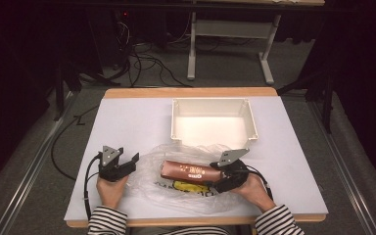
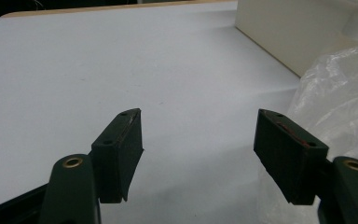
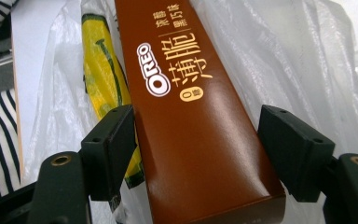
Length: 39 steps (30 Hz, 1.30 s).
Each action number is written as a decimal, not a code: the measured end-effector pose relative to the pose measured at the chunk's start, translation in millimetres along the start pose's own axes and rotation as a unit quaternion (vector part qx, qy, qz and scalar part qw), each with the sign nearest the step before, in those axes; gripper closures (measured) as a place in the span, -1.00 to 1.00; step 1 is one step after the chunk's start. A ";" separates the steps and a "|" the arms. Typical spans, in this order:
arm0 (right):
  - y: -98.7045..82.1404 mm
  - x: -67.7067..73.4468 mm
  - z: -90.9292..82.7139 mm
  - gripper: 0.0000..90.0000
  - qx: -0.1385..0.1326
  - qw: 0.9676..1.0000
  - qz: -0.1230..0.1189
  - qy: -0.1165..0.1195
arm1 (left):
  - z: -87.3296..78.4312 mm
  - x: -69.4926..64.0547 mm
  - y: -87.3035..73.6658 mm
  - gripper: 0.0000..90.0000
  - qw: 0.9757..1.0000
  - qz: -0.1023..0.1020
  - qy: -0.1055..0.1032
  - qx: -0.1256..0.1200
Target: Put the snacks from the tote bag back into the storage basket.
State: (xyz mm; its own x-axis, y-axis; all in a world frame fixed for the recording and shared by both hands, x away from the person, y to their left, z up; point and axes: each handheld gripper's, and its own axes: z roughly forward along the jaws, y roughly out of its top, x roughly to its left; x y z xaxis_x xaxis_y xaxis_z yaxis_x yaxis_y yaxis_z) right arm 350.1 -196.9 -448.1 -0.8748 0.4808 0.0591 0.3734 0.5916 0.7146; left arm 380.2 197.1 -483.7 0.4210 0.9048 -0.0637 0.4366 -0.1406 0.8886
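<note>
Brown biscuit box (image 1: pixel 190 171) lies flat on the clear plastic bag (image 1: pixel 176 188), near the front of the table (image 1: pixel 127 117), long axis across it. A yellow packet (image 1: pixel 188 187) sits just beside it on my side, inside or under the film, can't tell which.

My right gripper (image 1: pixel 216 177) is at the box's right end. In the right gripper view the box (image 3: pixel 200 140) runs up between the jaws. Left jaw looks right against the box edge, the right one stands off with a visible gap. So released, straddling the box, no clamp on it. Jaws are wide, no earlier shot to compare.

My left gripper (image 1: pixel 133 162) is apart from the box, at the bag's left edge. Jaws spread, nothing but bare table between them in the left gripper view, with the bag (image 2: pixel 340 93) off to one side.

Step in hand, as I read it: grab the box and get it off the bag. To do it well:
- centre the jaws on the narrow faces before closing
- keep film and yellow packet (image 3: pixel 107 84) out of the pinch
- left gripper pins the bag so it doesn't ride along

White bin (image 1: pixel 176 125) stands behind the bag, open top. What I see of its floor is bare.
</note>
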 end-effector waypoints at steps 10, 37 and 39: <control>-0.2 4.1 9.2 -0.32 0.023 0.999 -0.026 -0.003 | 1.4 -2.7 0.6 -0.26 1.000 0.016 0.000 0.009; -1.7 7.9 14.5 -0.18 0.029 0.999 -0.038 0.027 | 1.7 -3.1 0.8 -0.26 1.000 0.018 0.001 0.012; -2.4 8.1 14.3 -0.17 0.026 0.999 -0.035 0.027 | 1.8 -1.9 0.9 -0.26 1.000 0.013 -0.003 0.014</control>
State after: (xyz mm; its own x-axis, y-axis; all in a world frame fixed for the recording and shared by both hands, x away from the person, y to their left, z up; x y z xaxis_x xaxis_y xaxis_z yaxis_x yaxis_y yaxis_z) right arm 346.5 -185.2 -459.3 -0.9141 0.4025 0.0487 0.3249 0.6554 0.6818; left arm 381.3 194.5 -483.6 0.4371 0.8984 -0.0426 0.4464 -0.1756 0.8774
